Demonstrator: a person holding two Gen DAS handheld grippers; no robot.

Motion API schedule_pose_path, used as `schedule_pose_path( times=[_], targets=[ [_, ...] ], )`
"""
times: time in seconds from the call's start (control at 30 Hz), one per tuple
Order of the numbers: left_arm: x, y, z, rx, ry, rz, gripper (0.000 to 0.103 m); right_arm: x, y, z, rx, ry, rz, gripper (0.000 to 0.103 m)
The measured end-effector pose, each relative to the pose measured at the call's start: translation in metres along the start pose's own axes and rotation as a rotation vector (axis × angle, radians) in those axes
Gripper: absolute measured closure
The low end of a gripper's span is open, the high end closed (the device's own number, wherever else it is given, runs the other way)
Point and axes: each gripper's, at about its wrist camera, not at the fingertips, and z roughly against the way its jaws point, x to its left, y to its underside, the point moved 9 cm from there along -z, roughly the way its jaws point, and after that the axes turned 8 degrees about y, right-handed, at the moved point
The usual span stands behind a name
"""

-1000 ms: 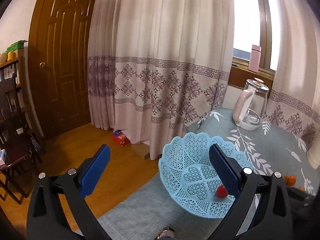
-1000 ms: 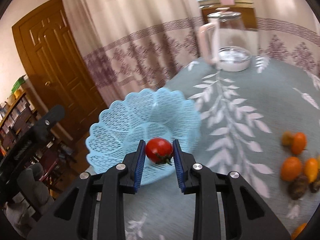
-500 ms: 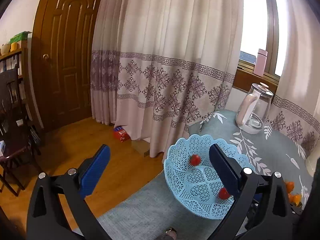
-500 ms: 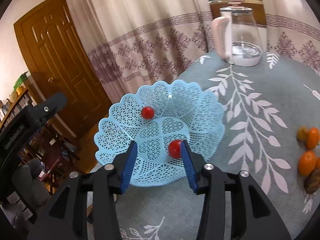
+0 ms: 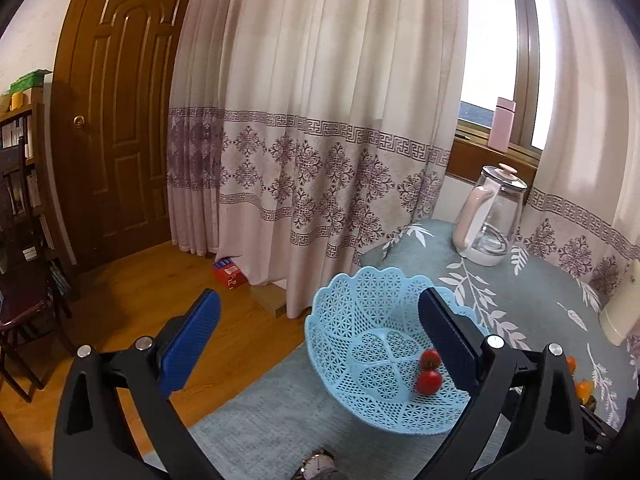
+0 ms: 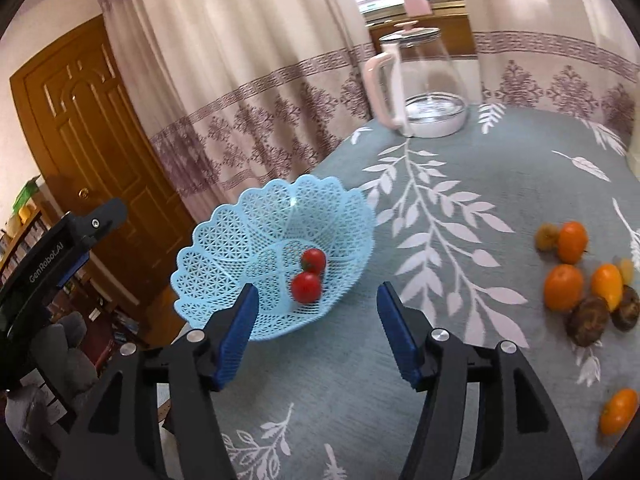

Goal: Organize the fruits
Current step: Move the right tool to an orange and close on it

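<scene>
The right gripper [image 6: 314, 328] has just let go: a second ago its blue pads pinched a cherry tomato over the basket, and now the jaws stand spread wide with nothing between them, drawn back from the near rim. That tomato [image 6: 306, 287] lies in the light-blue basket [image 6: 224, 232], touching a second cherry tomato [image 6: 313, 260] that rolled down from the far wall to meet it. By my reading, one delivery is complete and the next pick is due.

The left gripper [image 5: 318, 332] hangs over the bench's left edge, its jaws also spread and empty; the basket [image 5: 360, 300] shows partly behind its right finger.

The rest of the fruit waits well apart at the right side of the bench [image 6: 460, 184]: several orange, oval fruits [image 6: 563, 287], smaller yellowish ones and two brown, rough-skinned pieces [image 6: 588, 321], with one more orange fruit [image 6: 618, 411] nearer the front edge.

The basket is thin openwork plastic with a scalloped rim, probably light and easily nudged. The tomatoes are smooth, glossy and round, so they roll. A grey-green cloth with white leaf print covers the bench; a glass kettle [image 6: 420, 80] with a pink handle stands at the far edge
</scene>
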Motion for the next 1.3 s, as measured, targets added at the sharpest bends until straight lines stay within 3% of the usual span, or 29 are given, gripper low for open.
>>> schedule_pose_path(
  times=[0.57, 0.83, 1.3],
  targets=[
    [-0.024, 0.003, 0.010, -0.011, 0.052, -0.029, 0.003, -0.081, 0.009, 0.043, -0.076, 0.139, -0.132, 0.038],
    [-0.045, 0.011, 0.011, -0.005, 0.079, -0.074, 0.003, -0.130, 0.019, 0.068, -0.136, 0.275, -0.153, 0.037],
    [-0.083, 0.034, 0.008, 0.030, 0.140, -0.152, 0.003, -0.223, 0.063, 0.083, -0.069, 0.443, -0.252, 0.037]
  ],
)
